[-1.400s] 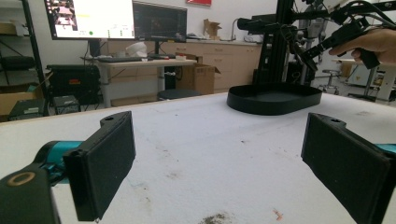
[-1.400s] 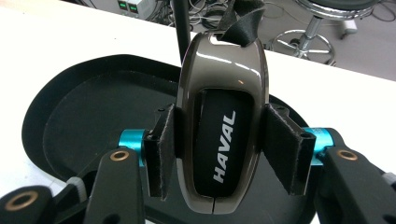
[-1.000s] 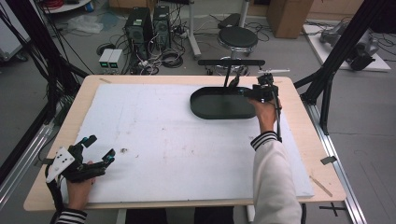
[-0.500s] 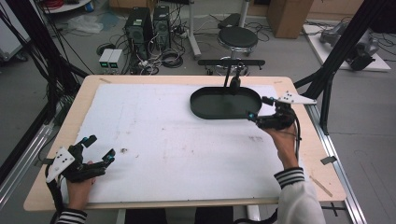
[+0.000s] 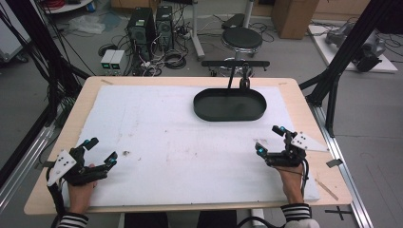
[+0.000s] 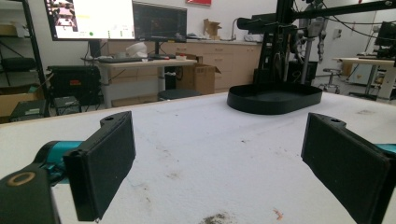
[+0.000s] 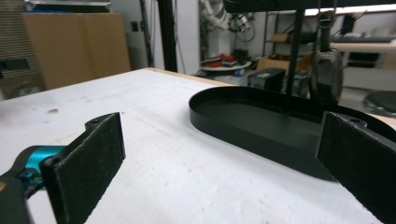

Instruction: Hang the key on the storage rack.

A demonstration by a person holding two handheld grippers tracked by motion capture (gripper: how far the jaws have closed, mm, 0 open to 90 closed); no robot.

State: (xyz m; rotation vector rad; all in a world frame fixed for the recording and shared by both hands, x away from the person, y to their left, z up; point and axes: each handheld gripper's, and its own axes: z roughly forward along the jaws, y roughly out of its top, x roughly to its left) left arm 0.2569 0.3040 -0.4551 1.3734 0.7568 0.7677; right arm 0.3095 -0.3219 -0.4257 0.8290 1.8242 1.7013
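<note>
Grippers: you're holding left (image 5: 97, 151) and right (image 5: 271, 139) both wide apart, gripping nothing, resting near the tray (image 5: 230, 105).

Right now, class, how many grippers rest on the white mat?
2: the left gripper near the mat's front left corner, the right gripper near its front right edge, both open and empty.

Lab: monitors (image 6: 116, 18), floor computers (image 5: 151, 23), cables (image 5: 166, 59).
</note>
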